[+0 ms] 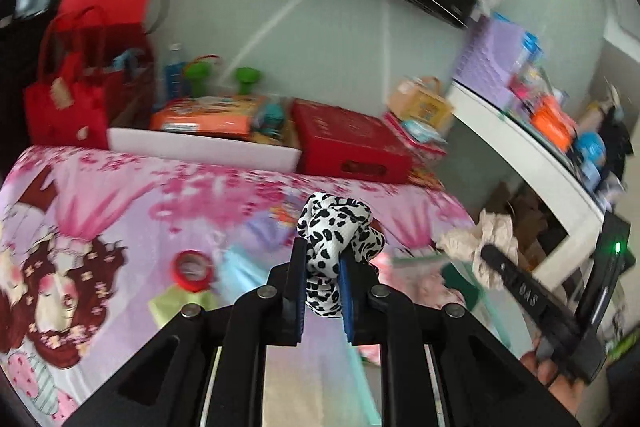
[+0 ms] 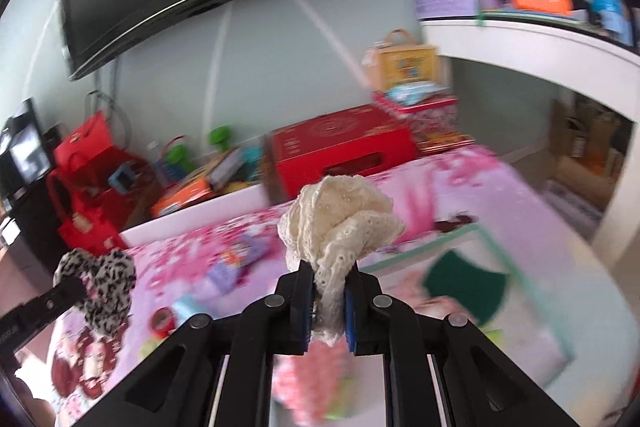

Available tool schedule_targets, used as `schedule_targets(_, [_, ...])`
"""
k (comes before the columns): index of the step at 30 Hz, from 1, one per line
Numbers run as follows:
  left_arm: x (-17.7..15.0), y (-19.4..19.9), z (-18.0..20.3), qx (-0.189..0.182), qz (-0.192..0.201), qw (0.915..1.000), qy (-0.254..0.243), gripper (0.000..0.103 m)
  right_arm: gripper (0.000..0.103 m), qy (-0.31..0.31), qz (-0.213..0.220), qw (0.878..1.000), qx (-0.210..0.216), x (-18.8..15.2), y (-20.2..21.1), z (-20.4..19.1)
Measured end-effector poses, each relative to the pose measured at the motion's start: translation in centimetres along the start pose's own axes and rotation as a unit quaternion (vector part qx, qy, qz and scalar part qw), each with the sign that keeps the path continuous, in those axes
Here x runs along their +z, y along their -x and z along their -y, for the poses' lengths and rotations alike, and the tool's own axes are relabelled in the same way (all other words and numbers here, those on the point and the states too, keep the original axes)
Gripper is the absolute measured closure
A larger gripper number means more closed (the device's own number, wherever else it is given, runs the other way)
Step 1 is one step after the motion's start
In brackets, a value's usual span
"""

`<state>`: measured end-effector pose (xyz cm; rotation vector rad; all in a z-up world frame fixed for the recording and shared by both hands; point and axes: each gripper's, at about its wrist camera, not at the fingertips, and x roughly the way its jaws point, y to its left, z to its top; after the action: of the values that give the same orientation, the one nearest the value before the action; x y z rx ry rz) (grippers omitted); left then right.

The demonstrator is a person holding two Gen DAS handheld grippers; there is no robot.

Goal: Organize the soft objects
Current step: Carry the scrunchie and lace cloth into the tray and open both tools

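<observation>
My left gripper (image 1: 322, 259) is shut on a black-and-white spotted scrunchie (image 1: 338, 227) and holds it above the pink patterned bedspread (image 1: 120, 195). My right gripper (image 2: 330, 277) is shut on a cream lace scrunchie (image 2: 340, 223), also held above the bed. The right gripper and its cream scrunchie (image 1: 476, 243) show at the right of the left wrist view. The left gripper and the spotted scrunchie (image 2: 100, 283) show at the left of the right wrist view. A pink soft object (image 2: 308, 379) lies blurred below the right gripper.
A red tape roll (image 1: 192, 269) lies on the bedspread beside a green cloth (image 1: 180, 303). A green-rimmed tray (image 2: 480, 291) holding a dark green cloth (image 2: 464, 283) sits on the bed at the right. Red boxes (image 1: 352, 143) and bags (image 1: 68, 99) line the far edge. A white desk (image 2: 532, 43) stands to the right.
</observation>
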<state>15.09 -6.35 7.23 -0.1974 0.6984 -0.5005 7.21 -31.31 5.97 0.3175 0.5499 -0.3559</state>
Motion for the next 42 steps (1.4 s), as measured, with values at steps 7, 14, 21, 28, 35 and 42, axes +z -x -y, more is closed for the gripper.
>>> schedule_targets(7, [-1.9,-2.7,6.6,-0.061,-0.044,0.9955,-0.058,0.088,0.090,-0.050,0.015,0.997,-0.052,1.3,1.6,6.0])
schedule_targets(14, [-4.4,-5.3,11.4,-0.082,-0.069,0.9877,-0.114,0.088,0.090,-0.071,0.016,0.995,-0.062,1.5,2.2,8.9])
schedule_targets(21, [-6.1,-8.8,13.0,-0.074,-0.087,0.9851,-0.129,0.088,0.090,-0.059,-0.024,0.997,-0.036,0.3,-0.5,7.8])
schedule_targets(28, [-6.6,-11.6,12.4,-0.058,-0.099,0.9868,-0.114,0.088,0.090,-0.043,-0.048,0.998,-0.019,-0.5,-1.9,6.8])
schedule_targets(35, [-7.1,-13.0,11.6,-0.041,-0.115,0.9869,-0.106,0.088,0.089,-0.039,-0.075,0.996,-0.012,-1.2,-3.3,6.4])
schedule_targets(42, [-7.7,-14.1,11.4,-0.032,-0.134,0.9843,-0.111,0.081,0.086,-0.062,-0.119,0.991,-0.020,-2.0,-4.8,7.4])
